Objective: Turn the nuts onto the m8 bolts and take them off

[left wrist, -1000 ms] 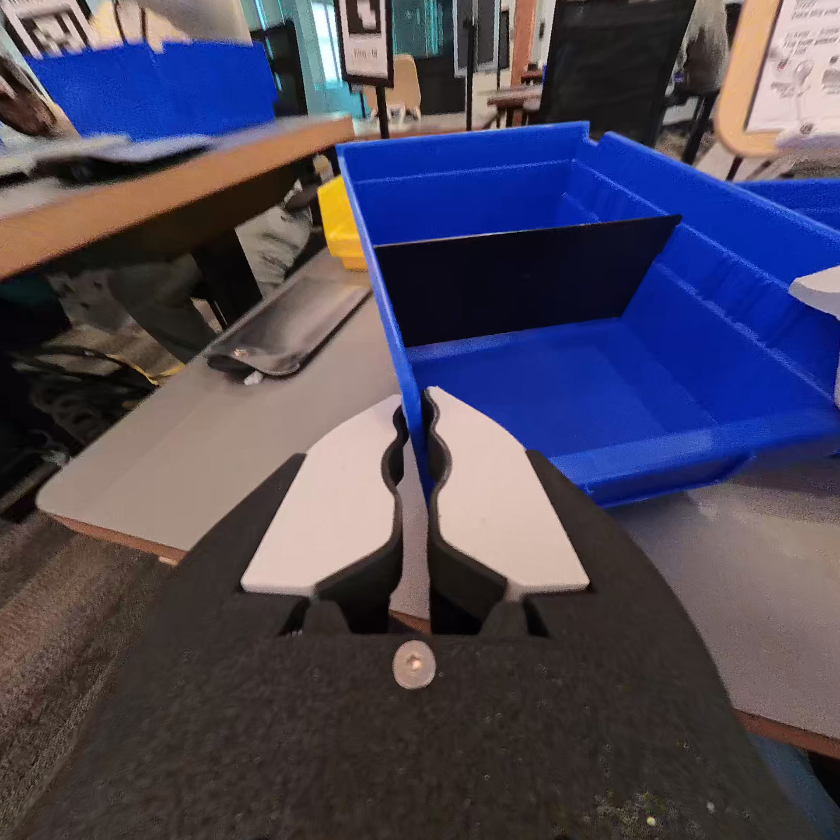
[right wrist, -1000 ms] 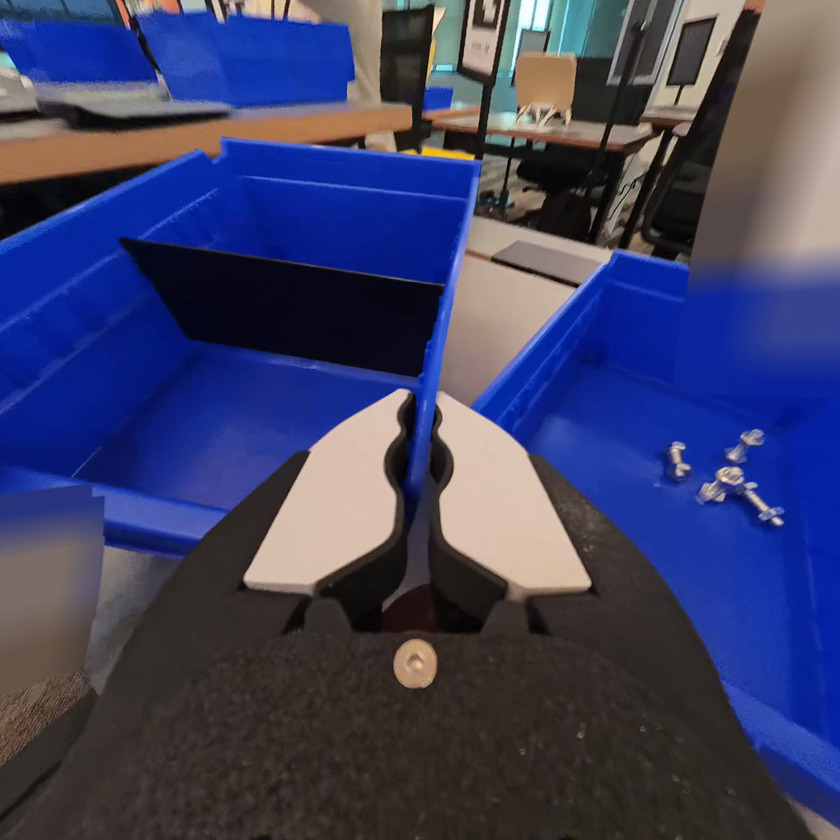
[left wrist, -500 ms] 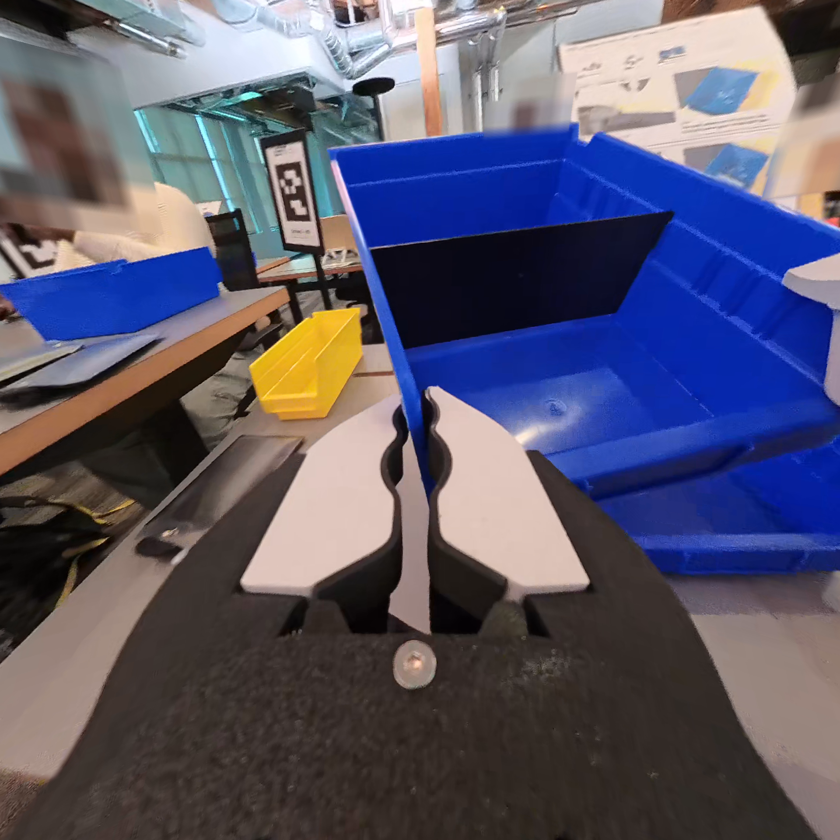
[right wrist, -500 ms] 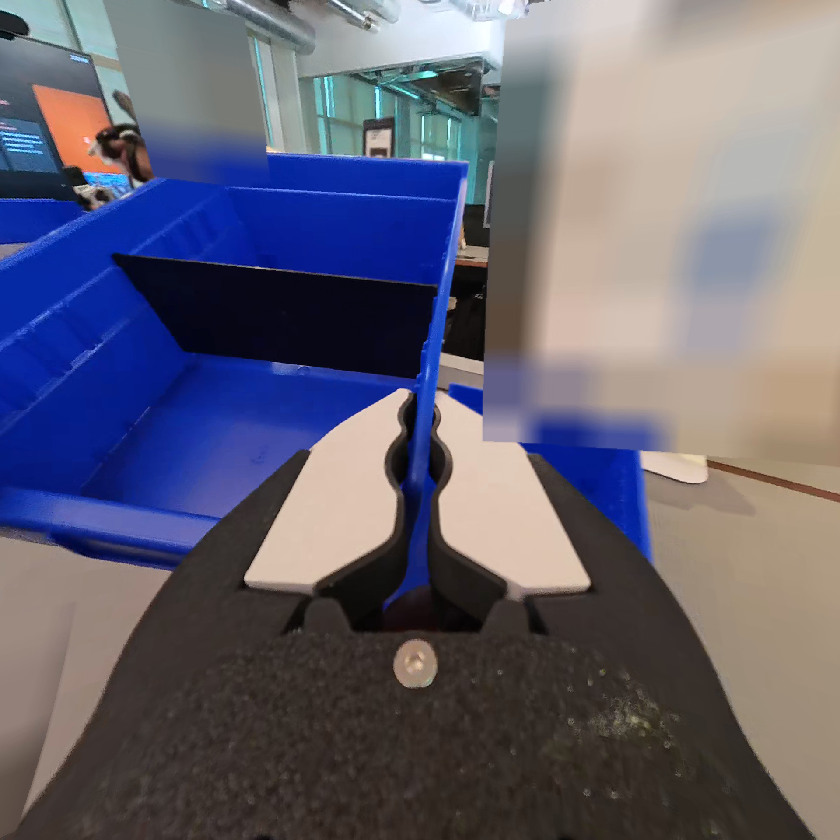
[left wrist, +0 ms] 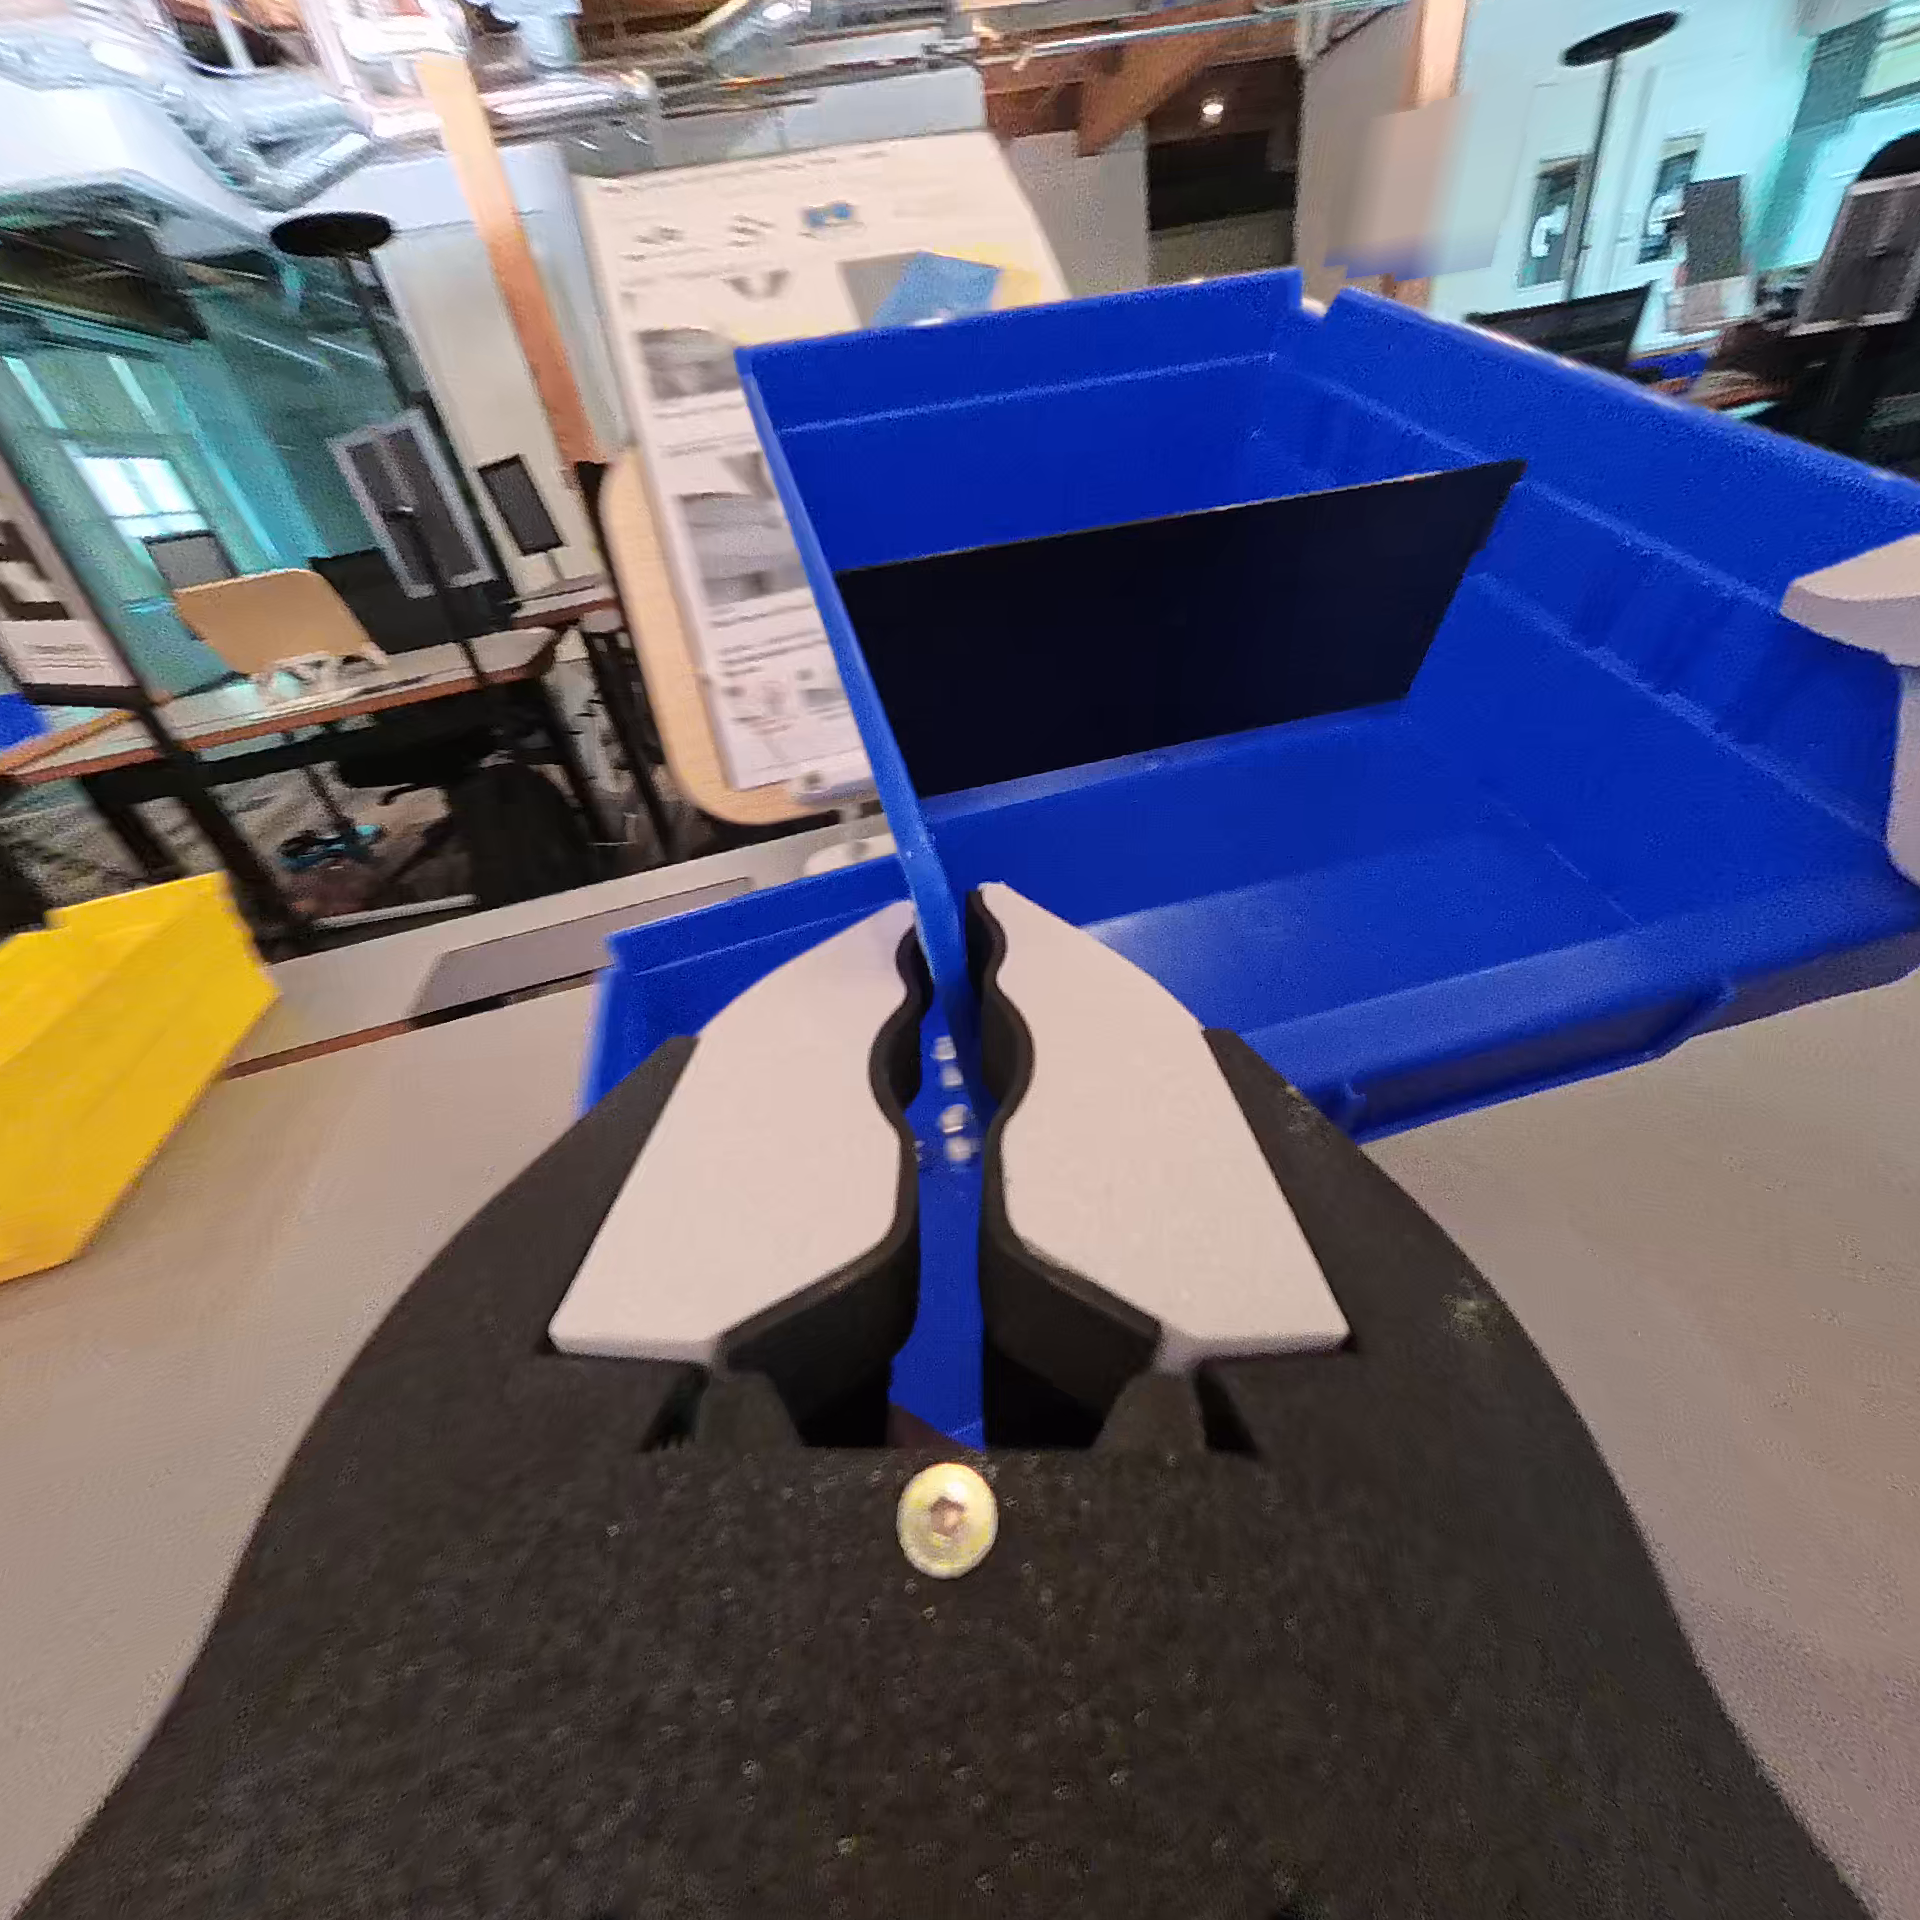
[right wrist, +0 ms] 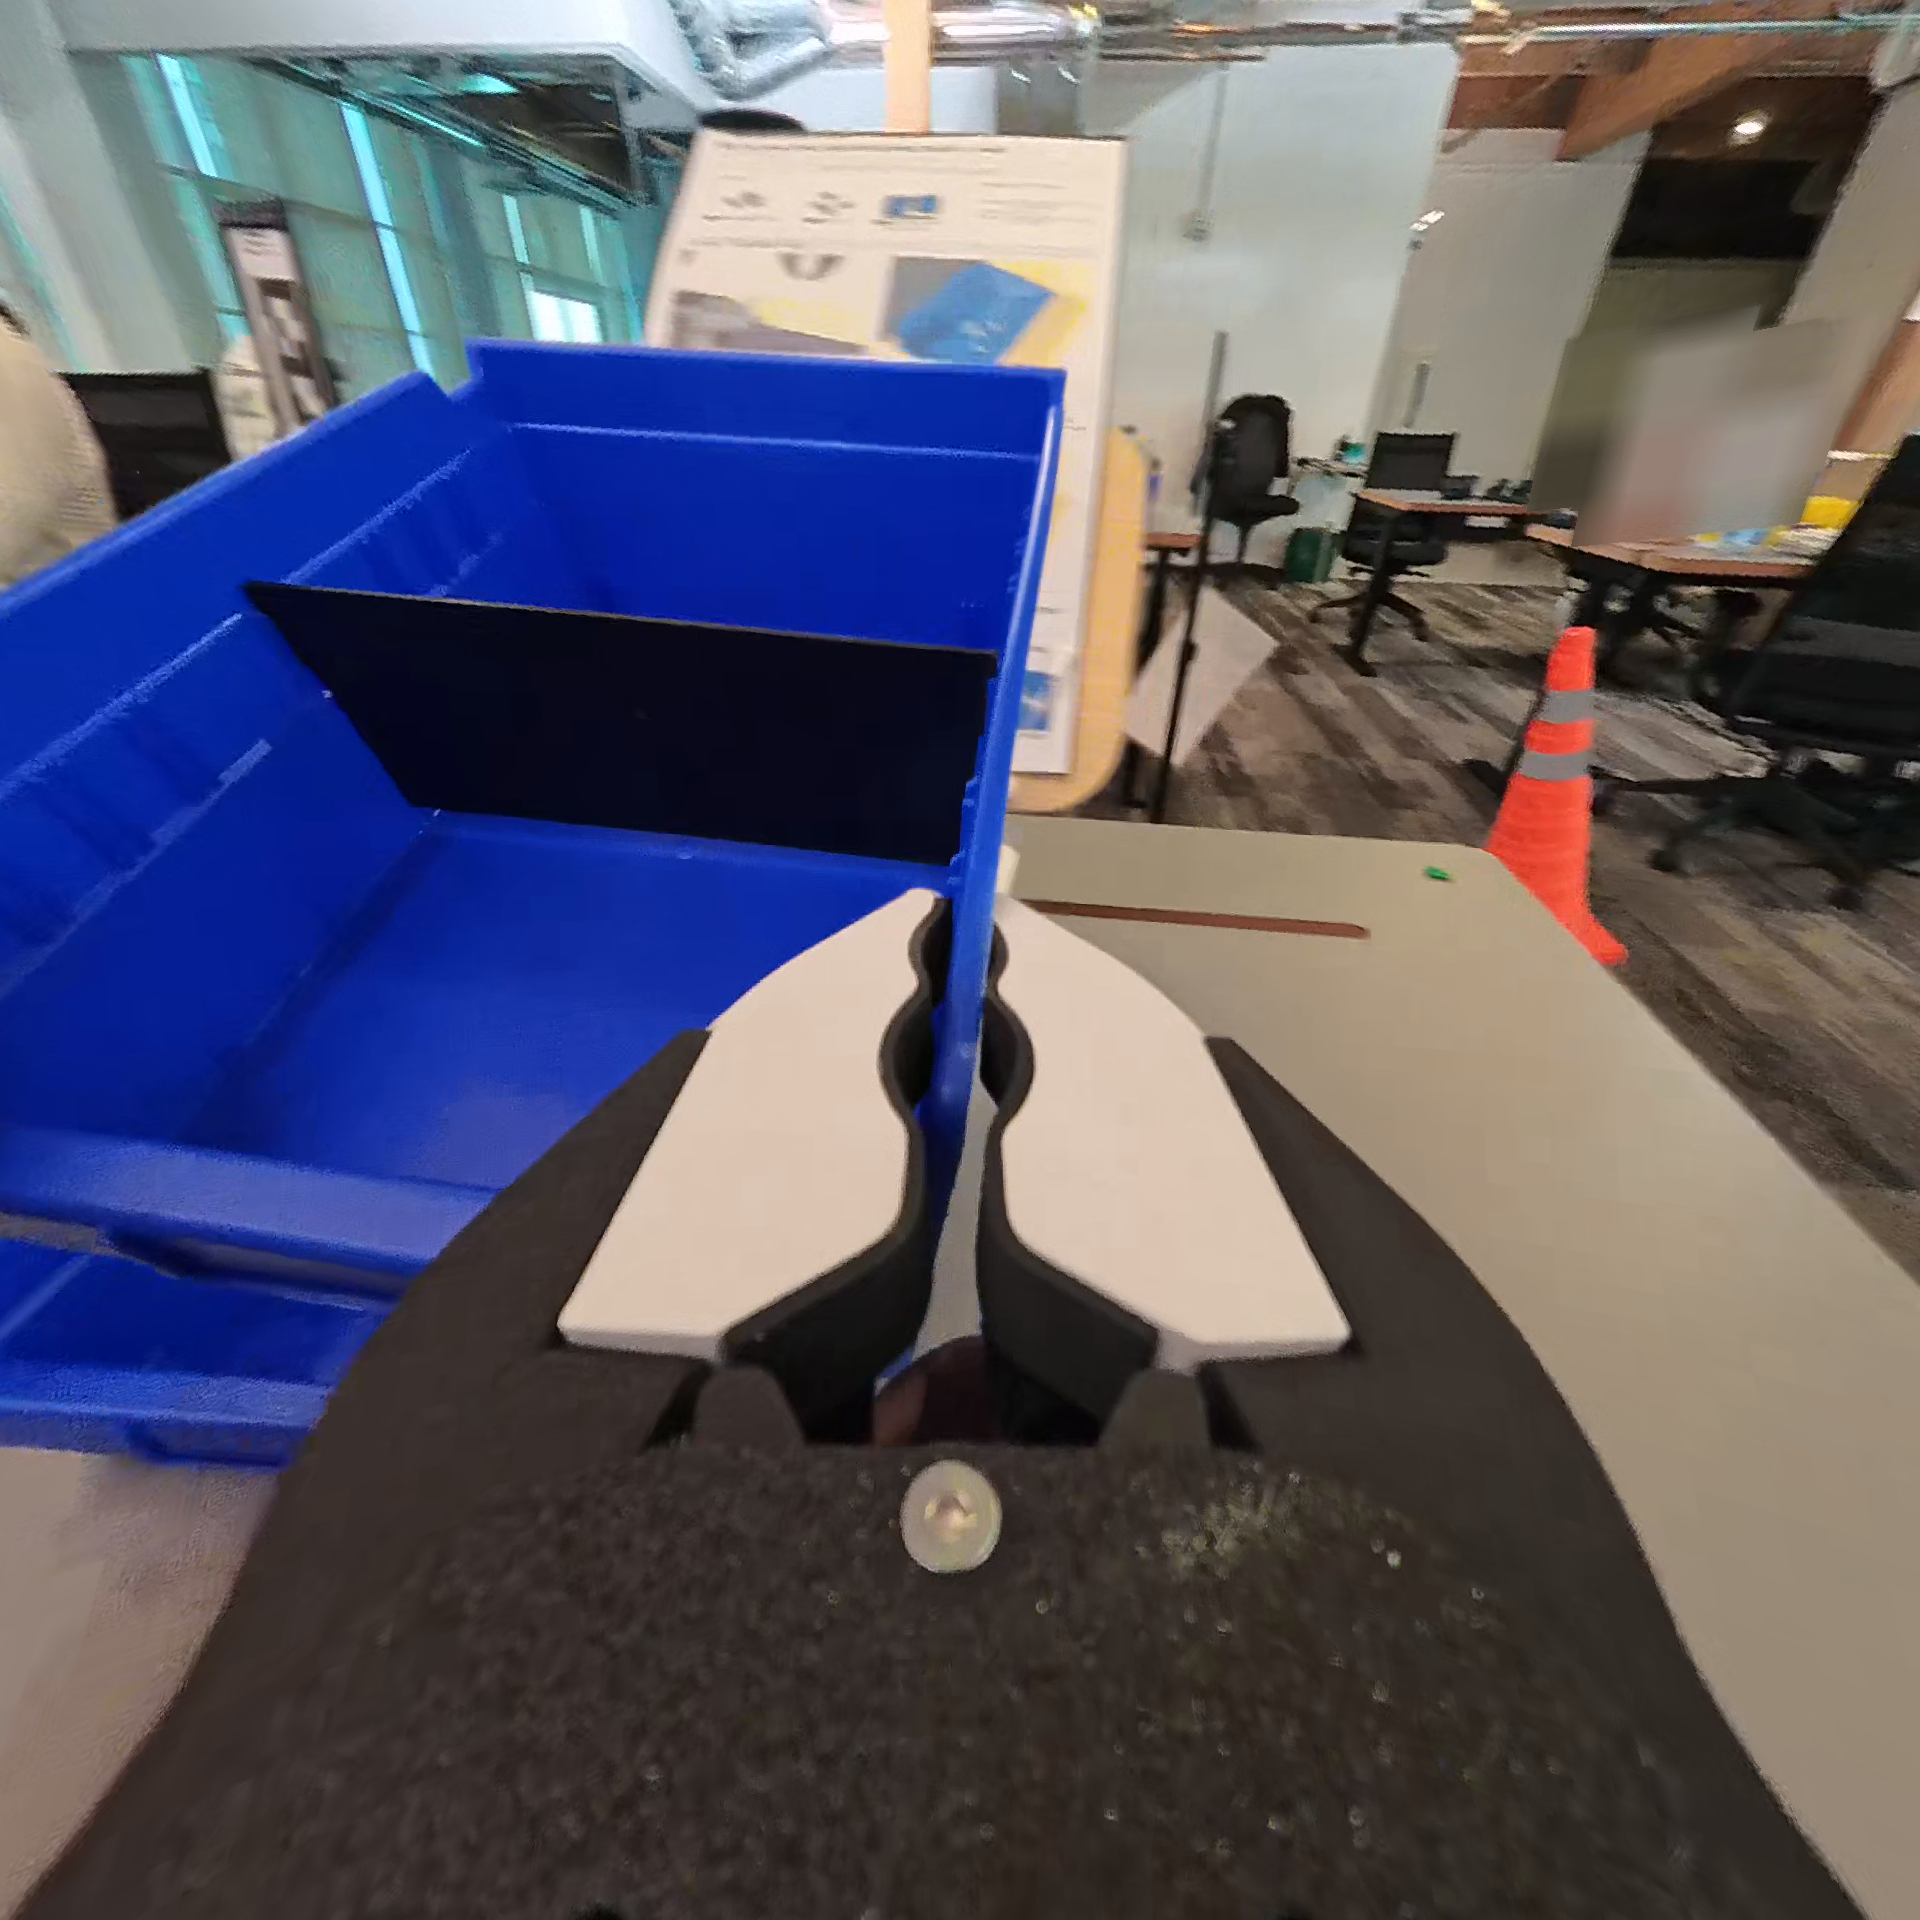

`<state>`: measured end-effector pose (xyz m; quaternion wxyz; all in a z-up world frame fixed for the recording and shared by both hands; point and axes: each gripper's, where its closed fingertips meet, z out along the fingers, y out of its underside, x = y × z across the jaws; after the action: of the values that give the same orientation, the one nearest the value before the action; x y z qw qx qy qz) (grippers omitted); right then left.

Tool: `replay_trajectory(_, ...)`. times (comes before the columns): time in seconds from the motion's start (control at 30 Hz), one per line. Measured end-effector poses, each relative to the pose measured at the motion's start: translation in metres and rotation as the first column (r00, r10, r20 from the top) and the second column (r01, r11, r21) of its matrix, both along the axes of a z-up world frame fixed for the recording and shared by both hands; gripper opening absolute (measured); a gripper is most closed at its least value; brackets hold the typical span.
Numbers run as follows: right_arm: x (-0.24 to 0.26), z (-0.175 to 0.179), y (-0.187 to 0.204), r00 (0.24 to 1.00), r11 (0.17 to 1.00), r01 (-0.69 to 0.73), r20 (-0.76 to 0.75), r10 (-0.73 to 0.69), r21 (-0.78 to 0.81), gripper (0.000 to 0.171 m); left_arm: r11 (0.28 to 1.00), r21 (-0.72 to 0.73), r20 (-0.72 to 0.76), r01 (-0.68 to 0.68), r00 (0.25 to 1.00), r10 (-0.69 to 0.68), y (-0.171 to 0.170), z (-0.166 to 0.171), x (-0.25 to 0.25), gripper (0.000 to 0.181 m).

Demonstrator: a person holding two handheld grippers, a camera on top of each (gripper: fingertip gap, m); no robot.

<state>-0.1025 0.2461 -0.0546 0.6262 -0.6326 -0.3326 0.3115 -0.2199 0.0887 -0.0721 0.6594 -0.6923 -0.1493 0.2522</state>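
I hold a large blue bin (left wrist: 1351, 904) with a black divider (left wrist: 1143, 623) between both grippers; its near compartment is empty. My left gripper (left wrist: 940, 920) is shut on the bin's left wall. My right gripper (right wrist: 971, 920) is shut on its right wall (right wrist: 1013, 623). The right gripper's grey finger also shows at the right edge of the left wrist view (left wrist: 1870, 613). A second blue bin (left wrist: 665, 966) lies under the held bin. A few small silver bolts or nuts (left wrist: 951, 1117) show on its floor through the gap between my left fingers.
The grey table (right wrist: 1455, 1091) spreads below and to the right, with its far edge close. A yellow bin (left wrist: 104, 1060) stands at the left. The second blue bin also shows at the lower left of the right wrist view (right wrist: 156, 1361). An orange cone (right wrist: 1553, 790) stands on the floor beyond the table. Across from one pair of fingers to the other is roughly 20 centimeters.
Both grippers have lifted the divided bin off the table and swung it round. It now hangs over the second blue bin. Both grips are unchanged.
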Motion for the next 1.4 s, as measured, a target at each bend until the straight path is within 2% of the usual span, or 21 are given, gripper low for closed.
replay_trajectory(0.27,0.1,-0.026,0.092,0.981,0.982,0.183,0.077,-0.179,-0.039,0.002,0.985,-0.034,0.064,0.167,0.984,-0.165,0.111,-0.032,0.075,0.006)
replay_trajectory(0.47,0.128,-0.071,0.133,0.963,0.968,0.231,0.163,-0.213,-0.097,0.002,0.973,-0.105,0.151,0.206,0.97,-0.189,0.159,-0.083,0.099,0.006)
replay_trajectory(0.6,0.131,-0.107,0.148,0.958,0.96,0.235,0.202,-0.202,-0.153,0.002,0.963,-0.166,0.19,0.21,0.966,-0.178,0.171,-0.114,0.102,0.006)
replay_trajectory(0.8,0.132,-0.141,0.161,0.951,0.946,0.245,0.242,-0.192,-0.213,0.002,0.947,-0.231,0.228,0.222,0.959,-0.169,0.183,-0.143,0.103,0.006)
replay_trajectory(1.13,0.139,-0.156,0.171,0.953,0.933,0.248,0.238,-0.187,-0.26,0.002,0.922,-0.282,0.228,0.266,0.952,-0.205,0.189,-0.16,0.112,0.009)
replay_trajectory(1.23,0.141,-0.158,0.174,0.949,0.935,0.249,0.256,-0.184,-0.253,0.003,0.905,-0.268,0.265,0.331,0.928,-0.261,0.191,-0.161,0.122,0.026)
replay_trajectory(1.27,0.142,-0.158,0.174,0.946,0.936,0.254,0.265,-0.187,-0.245,0.005,0.897,-0.26,0.289,0.357,0.915,-0.281,0.19,-0.161,0.127,0.035)
replay_trajectory(1.33,0.144,-0.155,0.175,0.942,0.936,0.263,0.271,-0.197,-0.235,0.022,0.895,-0.245,0.309,0.372,0.905,-0.292,0.192,-0.154,0.131,0.048)
replay_trajectory(1.4,0.148,-0.151,0.173,0.937,0.936,0.274,0.279,-0.209,-0.221,0.036,0.9,-0.231,0.292,0.369,0.909,-0.298,0.181,-0.146,0.127,0.049)
